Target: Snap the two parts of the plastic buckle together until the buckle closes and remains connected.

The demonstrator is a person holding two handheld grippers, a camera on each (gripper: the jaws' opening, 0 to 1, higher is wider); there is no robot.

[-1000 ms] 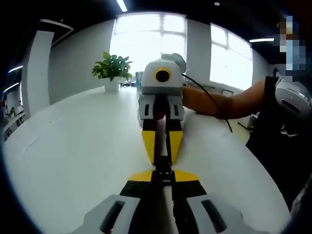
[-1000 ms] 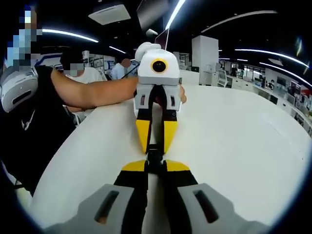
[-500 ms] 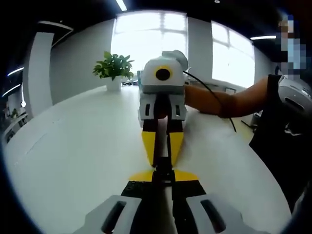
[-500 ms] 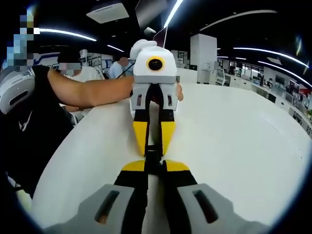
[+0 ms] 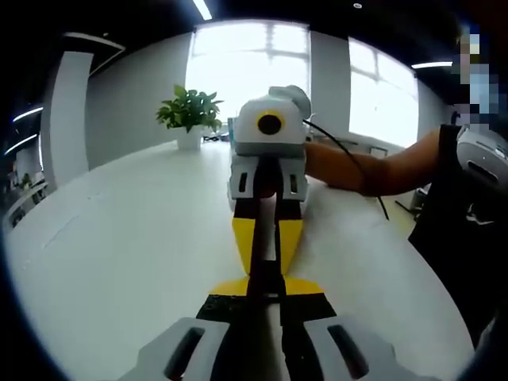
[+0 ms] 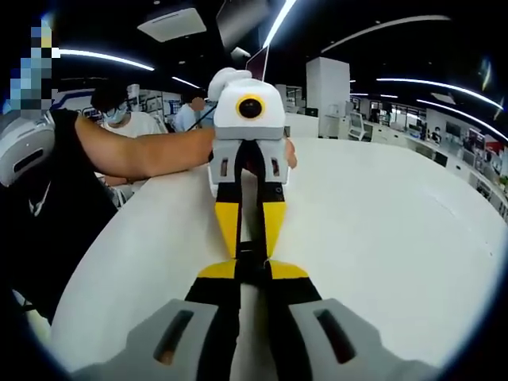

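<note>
Both grippers are pinching the black plastic buckle [image 5: 265, 276] from opposite ends, nose to nose. The left gripper [image 5: 264, 287] is clamping its half, and the right gripper [image 6: 252, 270] is clamping the other, over the white table [image 5: 119, 238]. A potted plant [image 5: 189, 115] is sitting well behind by the window.

Two grippers face tip to tip over table [image 5: 119, 262], buckle [image 5: 266, 274] btwn them. Right gripper [image 5: 266, 262] beyond left gripper [image 5: 266, 294]. Plant [image 5: 189, 111] on table far side, behind-left. Person's arm [image 5: 373, 167] at right.
</note>
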